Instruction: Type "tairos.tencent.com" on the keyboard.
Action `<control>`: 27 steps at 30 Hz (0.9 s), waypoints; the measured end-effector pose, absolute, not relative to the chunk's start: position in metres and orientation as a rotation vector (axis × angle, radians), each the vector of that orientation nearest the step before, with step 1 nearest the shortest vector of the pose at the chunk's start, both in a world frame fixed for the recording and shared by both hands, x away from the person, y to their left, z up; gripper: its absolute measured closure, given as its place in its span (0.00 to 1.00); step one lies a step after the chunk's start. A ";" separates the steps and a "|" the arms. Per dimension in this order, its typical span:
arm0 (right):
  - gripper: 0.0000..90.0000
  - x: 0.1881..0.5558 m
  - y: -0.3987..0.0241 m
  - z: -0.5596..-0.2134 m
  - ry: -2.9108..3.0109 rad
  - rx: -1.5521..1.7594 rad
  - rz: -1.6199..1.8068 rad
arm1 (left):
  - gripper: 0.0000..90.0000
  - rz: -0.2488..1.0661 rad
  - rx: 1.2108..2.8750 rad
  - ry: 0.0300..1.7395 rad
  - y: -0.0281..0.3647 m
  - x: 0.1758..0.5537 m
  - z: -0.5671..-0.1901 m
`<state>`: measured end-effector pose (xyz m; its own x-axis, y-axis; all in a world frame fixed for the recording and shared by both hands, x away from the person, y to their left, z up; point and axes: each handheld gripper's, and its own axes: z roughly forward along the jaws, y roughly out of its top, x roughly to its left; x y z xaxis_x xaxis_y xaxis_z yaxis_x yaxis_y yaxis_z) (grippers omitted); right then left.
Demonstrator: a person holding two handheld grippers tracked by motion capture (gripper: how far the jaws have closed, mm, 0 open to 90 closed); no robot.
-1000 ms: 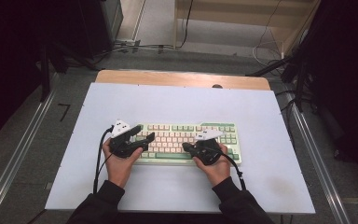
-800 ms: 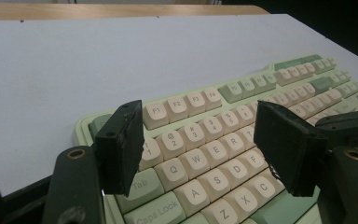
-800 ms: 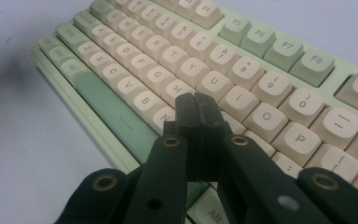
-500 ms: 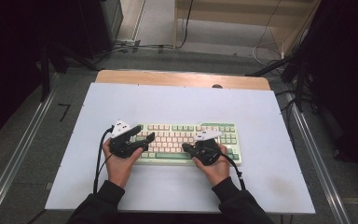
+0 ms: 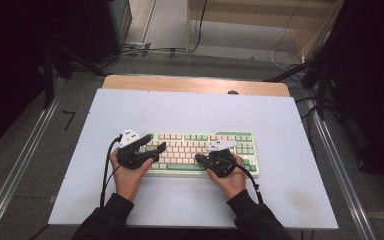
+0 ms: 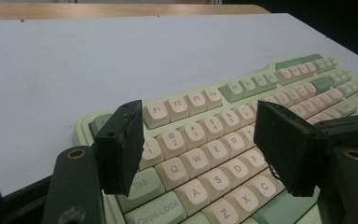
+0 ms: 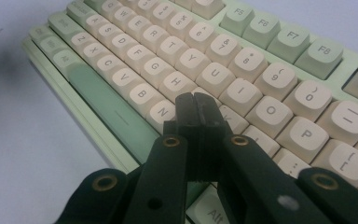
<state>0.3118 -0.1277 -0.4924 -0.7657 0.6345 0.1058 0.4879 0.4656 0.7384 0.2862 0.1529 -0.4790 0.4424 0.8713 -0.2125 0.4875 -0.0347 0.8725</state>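
Observation:
A pale green keyboard [image 5: 200,150] with cream keys lies on the white table top [image 5: 190,110]. My left gripper [image 5: 159,146] hovers over its left end with the jaws open; in the left gripper view [image 6: 198,144] the two black pads stand wide apart above the number and letter rows of the keyboard [image 6: 223,140], with nothing between them. My right gripper [image 5: 198,158] points left over the lower middle keys. In the right gripper view [image 7: 196,103] its pads are pressed flat together, empty, just above the keys near N and M of the keyboard [image 7: 177,60].
The white table top [image 6: 74,60] stretches open behind the keyboard, with a wooden strip [image 5: 195,84] along its far edge. Metal rails [image 5: 25,165] run down both sides of the table. Cables [image 5: 155,50] lie on the floor beyond.

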 end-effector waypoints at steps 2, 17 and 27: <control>0.98 0.311 -0.128 -0.490 2.521 0.981 1.189 | 0.37 0.475 1.679 1.190 0.153 0.286 -0.479; 0.91 0.310 -0.153 -0.469 2.416 1.016 1.322 | 0.37 0.473 1.673 1.184 0.152 0.284 -0.477; 0.57 0.308 -0.183 -0.463 2.323 1.119 1.394 | 0.35 0.484 1.670 1.165 0.151 0.276 -0.472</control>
<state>0.3079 -0.1828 -0.4634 -0.6894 0.6980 0.1936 0.4992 0.2643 0.8252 0.2763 0.1514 -0.4716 0.4557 0.8659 -0.2062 0.4651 -0.0341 0.8846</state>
